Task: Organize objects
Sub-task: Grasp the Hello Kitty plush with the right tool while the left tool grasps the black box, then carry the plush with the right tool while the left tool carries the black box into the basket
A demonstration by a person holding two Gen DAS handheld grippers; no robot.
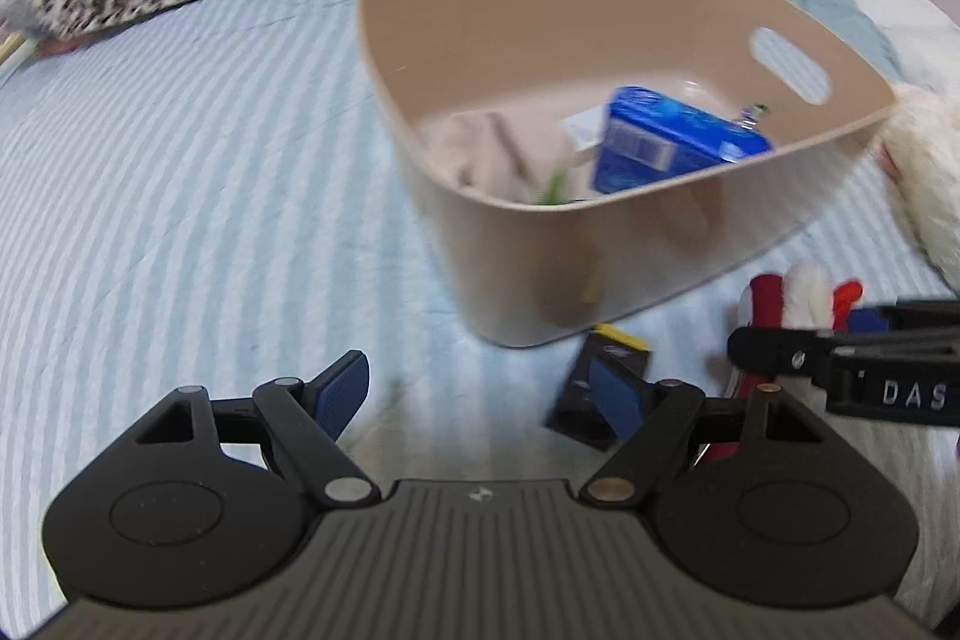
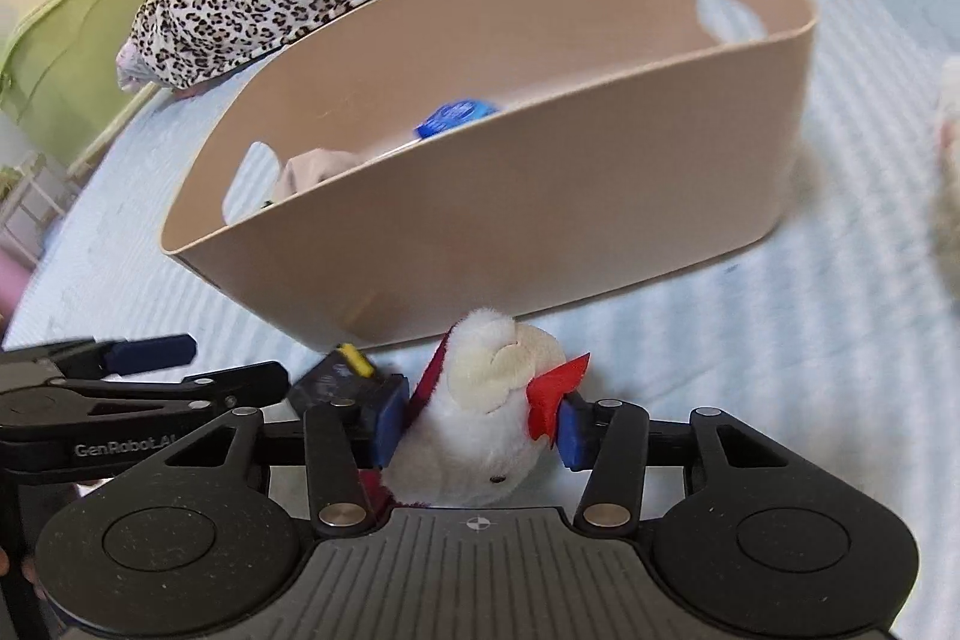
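- Plush toy (image 1: 798, 295), seen from the left wrist view, lies on the striped bed (image 1: 180, 160) just beside the beige basket (image 1: 540, 274), behind the right gripper's arm. The left gripper (image 1: 486, 391) hangs released, fingers wide, nothing between them; a small black box (image 1: 600, 388) lies near its right finger. Keep it clear of the basket's mouth.
- From the right wrist view, the right gripper (image 2: 477, 427) has its blue fingers (image 2: 390, 421) flanking the plush toy (image 2: 480, 418), seemingly clenched on it. Squeeze the soft body firmly, then lift above the basket (image 2: 540, 232) rim before releasing.
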